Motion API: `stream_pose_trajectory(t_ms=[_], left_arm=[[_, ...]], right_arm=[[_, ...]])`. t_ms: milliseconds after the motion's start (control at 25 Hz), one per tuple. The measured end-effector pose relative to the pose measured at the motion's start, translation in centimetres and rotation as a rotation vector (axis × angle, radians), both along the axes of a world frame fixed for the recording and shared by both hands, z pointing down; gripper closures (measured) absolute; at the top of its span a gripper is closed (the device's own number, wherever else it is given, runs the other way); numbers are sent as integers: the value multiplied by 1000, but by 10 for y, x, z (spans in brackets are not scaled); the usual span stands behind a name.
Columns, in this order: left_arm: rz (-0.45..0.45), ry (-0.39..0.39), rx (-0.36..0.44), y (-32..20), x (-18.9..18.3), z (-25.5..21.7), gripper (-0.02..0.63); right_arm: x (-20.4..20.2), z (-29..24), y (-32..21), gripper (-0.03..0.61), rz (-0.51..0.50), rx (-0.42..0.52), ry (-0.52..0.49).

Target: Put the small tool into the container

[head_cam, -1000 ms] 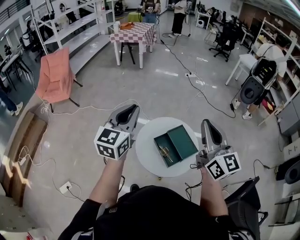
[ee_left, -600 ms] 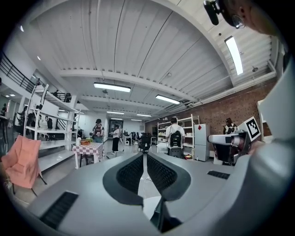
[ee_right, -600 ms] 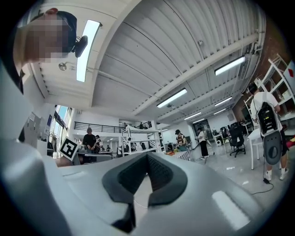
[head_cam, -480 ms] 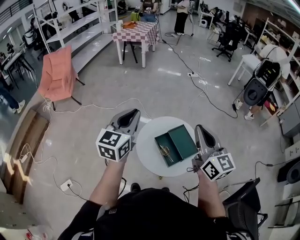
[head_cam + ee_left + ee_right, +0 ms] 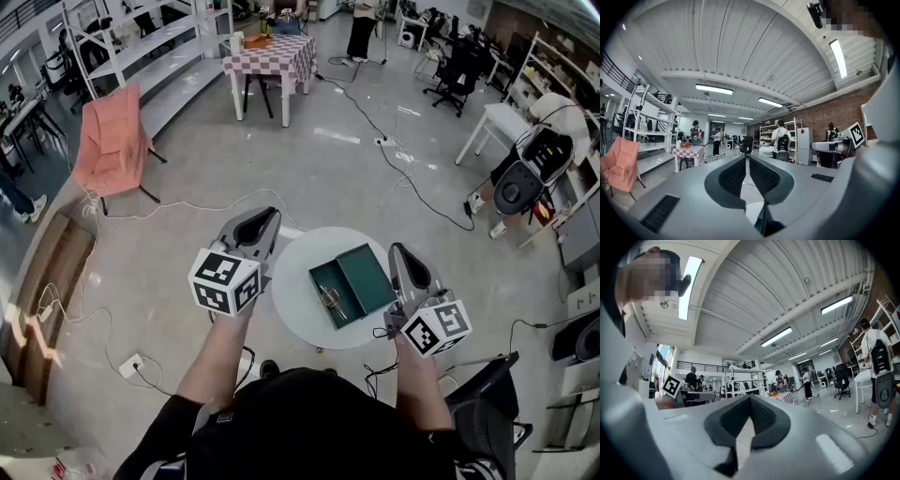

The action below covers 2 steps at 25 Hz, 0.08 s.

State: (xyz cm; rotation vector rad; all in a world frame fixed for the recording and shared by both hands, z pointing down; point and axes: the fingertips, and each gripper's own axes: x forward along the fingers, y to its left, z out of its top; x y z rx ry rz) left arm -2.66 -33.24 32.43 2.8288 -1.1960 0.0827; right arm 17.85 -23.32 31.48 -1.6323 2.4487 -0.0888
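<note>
Both grippers were clenched on nothing. The left gripper (image 5: 262, 221) at centre-left and the right gripper (image 5: 406, 258) at centre-right each had their pads meeting at the tips in their own views. They hung on either side of the bench, off its top.

The round white bench (image 5: 295, 300) in the middle of the frame looked small and light. A knock from either gripper or from the person's body could probably rock it and slide whatever lay on it.

The green container (image 5: 366, 279) lay open on the bench with its lid half folded out toward the upper right. It sat closer to the bench's right rim than to its left. The right gripper was near that rim, so a careless sweep could shove the container toward the edge or flip the lid over.

The small tool (image 5: 328, 300) lay inside the darker, lower-left half of the container, so the task looked done or nearly so. The likeliest fault from here was undoing it. Going back in with clenched jaws could drag the tool up over the low wall. Closing the lid could also pinch the tool if it stood proud of the rim. Whether it did could not be told, because the tool was thin and tiny in the head view.
</note>
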Motion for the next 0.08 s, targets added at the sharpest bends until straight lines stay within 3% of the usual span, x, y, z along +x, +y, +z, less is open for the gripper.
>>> stream_pose_trajectory(t_ms=[80], left_arm=[[3, 2, 5, -2, 1, -2, 581]], right_arm=[[0, -1, -1, 571, 3, 3, 3]])
